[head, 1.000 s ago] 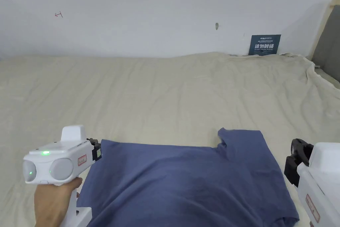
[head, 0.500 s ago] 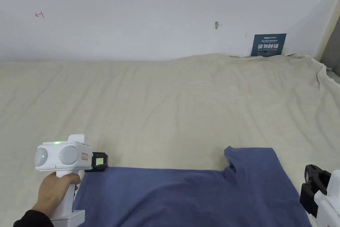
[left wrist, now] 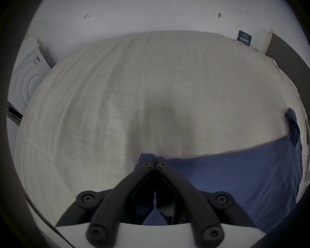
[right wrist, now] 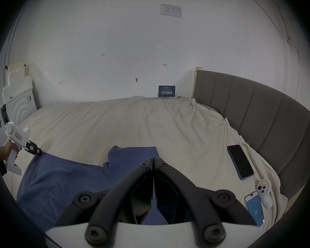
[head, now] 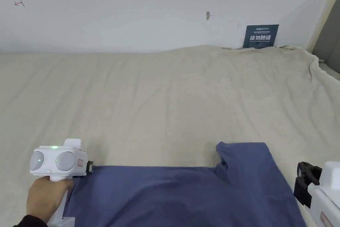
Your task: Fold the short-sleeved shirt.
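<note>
Blue shirt on bed: left claw clamped on its far-left corner, right claw together by the sleeve, empty; keep edge taut & level w/ sleeve.

- one blue shirt on the bed
- two grippers, left gripper and right gripper
- two phones: dark phone, lit phone
- one white controller
- one blue sign

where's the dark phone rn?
Right gripper view, right side: the dark phone lies on the bed sheet near the grey headboard.
</note>
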A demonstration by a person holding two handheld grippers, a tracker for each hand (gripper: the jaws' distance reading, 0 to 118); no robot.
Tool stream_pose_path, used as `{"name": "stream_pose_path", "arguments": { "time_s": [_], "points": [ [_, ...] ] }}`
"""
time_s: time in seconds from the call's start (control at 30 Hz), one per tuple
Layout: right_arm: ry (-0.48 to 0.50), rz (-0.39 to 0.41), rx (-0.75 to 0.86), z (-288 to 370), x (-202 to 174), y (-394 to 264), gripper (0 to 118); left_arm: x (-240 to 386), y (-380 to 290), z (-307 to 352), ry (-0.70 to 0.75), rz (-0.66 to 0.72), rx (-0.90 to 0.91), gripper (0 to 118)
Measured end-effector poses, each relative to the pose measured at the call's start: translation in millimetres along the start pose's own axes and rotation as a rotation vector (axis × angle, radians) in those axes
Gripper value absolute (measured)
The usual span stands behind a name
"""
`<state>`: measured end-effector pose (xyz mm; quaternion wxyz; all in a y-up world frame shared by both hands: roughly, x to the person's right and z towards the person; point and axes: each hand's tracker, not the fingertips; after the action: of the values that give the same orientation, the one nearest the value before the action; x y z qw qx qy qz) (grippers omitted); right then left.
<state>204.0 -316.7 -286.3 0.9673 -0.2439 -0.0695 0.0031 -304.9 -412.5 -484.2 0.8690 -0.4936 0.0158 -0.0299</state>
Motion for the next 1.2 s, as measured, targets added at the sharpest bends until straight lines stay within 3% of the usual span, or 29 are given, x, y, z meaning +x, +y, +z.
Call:
{"name": "stream_pose_path", "arguments": {
  "time_s": [0.23,0.27,0.3,0.33,0.37,0.4,0.43,0.6,0.73,0.8,0.87,0.97,1.07,1.2],
  "points": [
    [0.073,-0.071,-0.202,-74.9,27.7,18.6,5,-7.6,-10.0,69.5,-0.106,0.045,0.155,0],
    [0.08,-0.09,-0.212,-84.8,29.8,19.1,15,-7.9,-11.3,77.5,-0.107,0.041,0.166,0],
    [0.058,-0.071,-0.238,-99.5,33.2,19.6,34,-9.1,-12.6,84.6,-0.109,0.039,0.171,0],
    [0.058,-0.072,-0.271,-112.1,35.0,18.6,65,-10.6,-13.6,91.4,-0.108,0.035,0.19,0],
    [0.054,-0.069,-0.307,-122.4,36.2,16.9,80,-10.6,-13.6,97.6,-0.112,0.034,0.196,0],
    [0.06,-0.055,-0.336,-131.9,36.1,14.3,88,-10.8,-14.1,102.6,-0.112,0.033,0.199,0],
    [0.055,-0.056,-0.359,-133.0,28.2,13.1,89,-11.1,-14.6,106.5,-0.112,0.031,0.205,0],
    [0.032,0.032,-0.493,-148.6,1.0,-2.2,82,-11.5,-15.0,115.3,-0.114,0.024,0.215,0],
    [0.03,0.053,-0.54,-164.8,-1.9,-14.6,46,-13.4,-15.4,115.5,-0.088,0.001,0.239,0],
    [0.028,0.041,-0.557,-166.5,-5.6,-19.5,36,-16.0,-15.1,111.7,-0.087,0.0,0.237,0],
    [0.038,0.013,-0.552,-167.6,1.2,-22.9,12,-15.3,-18.1,111.4,-0.108,0.019,0.216,0],
    [0.042,0.016,-0.545,-157.4,-1.3,-19.9,2,-16.1,-20.2,110.9,-0.106,0.022,0.215,0],
    [0.058,0.038,-0.507,-140.0,-2.9,-14.1,2,-17.6,-23.7,112.4,-0.115,0.041,0.205,0],
    [0.105,-0.005,-0.383,-105.1,8.9,7.6,1,-22.6,-30.3,123.4,-0.113,0.066,0.217,0]
  ]
}}
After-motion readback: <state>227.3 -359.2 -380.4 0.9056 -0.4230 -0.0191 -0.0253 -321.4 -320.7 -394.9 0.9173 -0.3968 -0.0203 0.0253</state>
